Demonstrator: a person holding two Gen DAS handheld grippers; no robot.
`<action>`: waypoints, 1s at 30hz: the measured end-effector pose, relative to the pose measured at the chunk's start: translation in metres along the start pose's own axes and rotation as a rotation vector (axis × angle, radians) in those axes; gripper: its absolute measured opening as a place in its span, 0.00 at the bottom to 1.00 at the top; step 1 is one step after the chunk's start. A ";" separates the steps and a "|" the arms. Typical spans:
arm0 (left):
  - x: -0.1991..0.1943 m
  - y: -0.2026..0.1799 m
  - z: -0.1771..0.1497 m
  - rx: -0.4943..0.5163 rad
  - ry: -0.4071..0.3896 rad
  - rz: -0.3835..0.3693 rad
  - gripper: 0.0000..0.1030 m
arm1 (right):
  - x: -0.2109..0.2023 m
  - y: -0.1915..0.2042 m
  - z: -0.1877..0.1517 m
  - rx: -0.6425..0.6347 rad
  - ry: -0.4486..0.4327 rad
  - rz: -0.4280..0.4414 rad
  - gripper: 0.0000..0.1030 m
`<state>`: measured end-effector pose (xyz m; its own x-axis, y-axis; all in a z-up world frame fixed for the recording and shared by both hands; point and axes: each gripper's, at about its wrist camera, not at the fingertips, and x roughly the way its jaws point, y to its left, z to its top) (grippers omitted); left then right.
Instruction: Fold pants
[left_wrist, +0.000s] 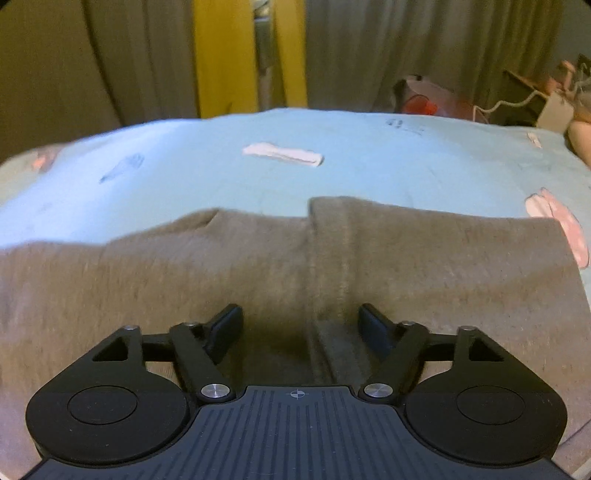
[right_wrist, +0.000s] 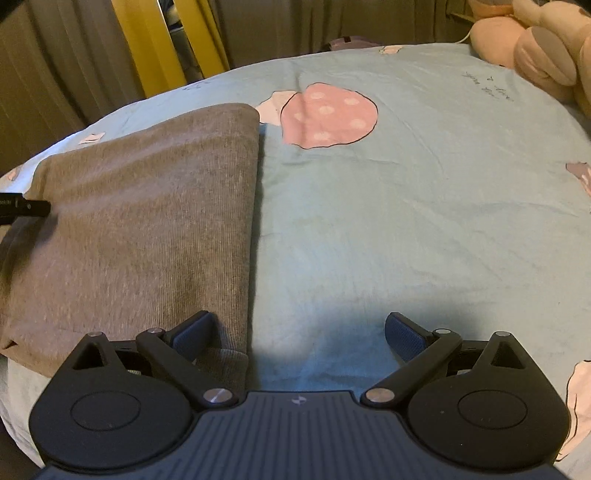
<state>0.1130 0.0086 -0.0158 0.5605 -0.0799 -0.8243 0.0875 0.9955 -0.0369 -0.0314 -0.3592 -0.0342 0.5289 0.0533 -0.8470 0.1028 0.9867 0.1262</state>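
While both the left tool (left_wrist: 300, 326) and right tool (right_wrist: 299, 332) stand spread and empty, the grey knit pants (left_wrist: 258, 273) lie part-folded on the bed (right_wrist: 424, 221), judged soft, light and limp, best pinched at a doubled edge.

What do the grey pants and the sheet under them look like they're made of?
The pants look like a soft, matte jersey or sweatshirt knit: heathered grey-brown, with fine ribbing along the folded edge. The bed sheet looks like a thin, smooth woven cotton, light blue and printed, with shallow creases. The fibre content of either can't be confirmed.
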 end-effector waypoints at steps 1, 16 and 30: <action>-0.003 0.005 -0.001 -0.027 -0.002 -0.010 0.78 | 0.000 0.001 0.000 -0.007 -0.001 -0.005 0.96; -0.084 0.148 -0.046 -0.355 -0.060 0.052 0.81 | 0.000 0.002 0.002 -0.012 0.008 -0.012 0.96; -0.095 0.282 -0.121 -0.864 -0.121 0.068 0.79 | 0.001 0.000 0.003 -0.001 0.018 -0.011 0.96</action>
<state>-0.0147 0.3035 -0.0160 0.6294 0.0249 -0.7767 -0.5765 0.6852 -0.4451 -0.0283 -0.3591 -0.0339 0.5127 0.0455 -0.8574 0.1072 0.9874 0.1165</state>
